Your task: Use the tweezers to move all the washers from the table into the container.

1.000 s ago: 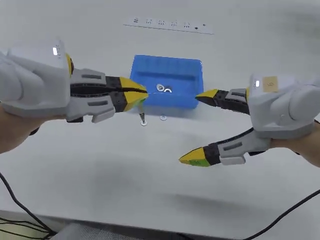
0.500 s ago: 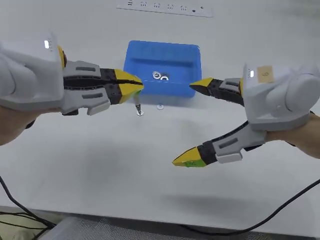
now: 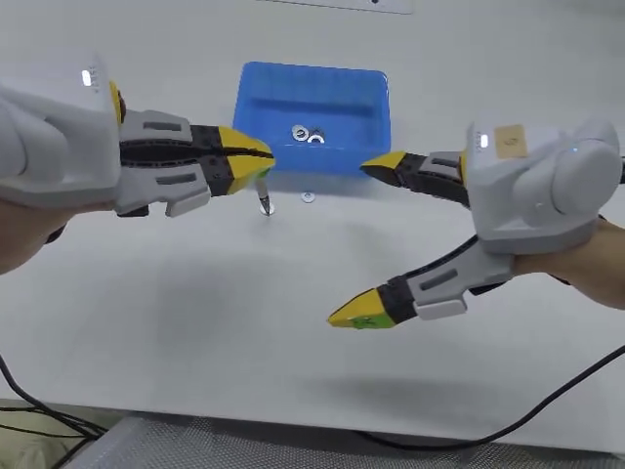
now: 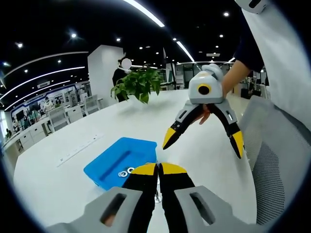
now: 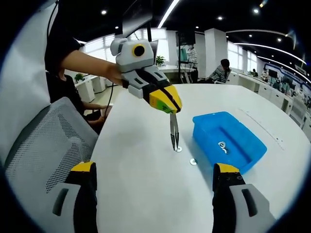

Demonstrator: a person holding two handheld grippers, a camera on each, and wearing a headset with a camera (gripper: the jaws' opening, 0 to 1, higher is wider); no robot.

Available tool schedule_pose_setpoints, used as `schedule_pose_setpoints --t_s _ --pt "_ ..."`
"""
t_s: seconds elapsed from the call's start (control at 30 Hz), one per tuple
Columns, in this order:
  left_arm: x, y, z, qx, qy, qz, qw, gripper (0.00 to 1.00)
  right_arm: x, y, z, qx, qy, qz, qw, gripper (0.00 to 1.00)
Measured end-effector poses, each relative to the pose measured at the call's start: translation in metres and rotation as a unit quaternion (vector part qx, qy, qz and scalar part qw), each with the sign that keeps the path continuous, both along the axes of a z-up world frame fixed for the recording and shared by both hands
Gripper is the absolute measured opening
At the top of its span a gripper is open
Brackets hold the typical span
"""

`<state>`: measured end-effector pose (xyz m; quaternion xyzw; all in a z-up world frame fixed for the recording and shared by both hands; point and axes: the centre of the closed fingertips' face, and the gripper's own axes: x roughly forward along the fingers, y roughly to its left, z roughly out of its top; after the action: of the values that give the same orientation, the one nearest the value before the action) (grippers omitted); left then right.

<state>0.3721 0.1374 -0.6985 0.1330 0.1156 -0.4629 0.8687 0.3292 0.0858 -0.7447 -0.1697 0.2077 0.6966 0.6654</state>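
The white desk (image 3: 195,322) carries a blue container (image 3: 361,156) holding some washers (image 3: 308,134). The right gripper (image 3: 352,242) has its fingers spread wide and empty. The left gripper (image 3: 259,161) has its fingers pinched together on tweezers (image 3: 264,200), whose tips point down at a loose washer (image 3: 266,209) just in front of the container. A second washer (image 3: 309,197) lies nearby.

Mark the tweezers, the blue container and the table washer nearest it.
tweezers (image 5: 173,130): right gripper view, middle of the blades.
blue container (image 3: 332,164): head view, front wall.
washer (image 5: 193,161): right gripper view, its ring.

Bright ceiling strips (image 4: 146,13) — soft shadows on table (image 3: 195,313), fisheye-warped edges.
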Motion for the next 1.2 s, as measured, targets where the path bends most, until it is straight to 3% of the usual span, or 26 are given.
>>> schedule_pose_setpoints --t_s 0.27,0.43,0.6,0.83,1.07,1.2 --pt "0.001 -0.001 -0.001 -0.003 0.0 -0.001 1.0 0.05 -0.001 0.001 -0.003 -0.004 0.006 0.002 1.0 0.99" --pt "0.001 0.001 -0.001 0.002 0.013 -0.008 0.9999 0.05 0.002 0.013 -0.006 -0.006 0.012 0.01 0.9999 0.97" --pt "-0.004 0.001 -0.002 0.024 0.02 -0.024 0.9992 0.05 0.013 0.04 -0.007 0.0 0.02 0.02 0.9996 0.8" --pt "-0.007 -0.003 -0.002 0.021 0.027 -0.022 0.9992 0.05 0.022 0.072 -0.009 0.008 0.019 0.037 0.9991 0.66" --pt "-0.009 -0.008 -0.002 0.016 0.029 -0.027 0.9991 0.05 0.027 0.081 -0.026 -0.007 0.018 0.045 0.9988 0.55" --pt "-0.007 -0.008 -0.003 0.017 0.029 -0.029 0.999 0.05 0.034 0.081 -0.032 -0.01 0.01 0.048 0.9987 0.4"
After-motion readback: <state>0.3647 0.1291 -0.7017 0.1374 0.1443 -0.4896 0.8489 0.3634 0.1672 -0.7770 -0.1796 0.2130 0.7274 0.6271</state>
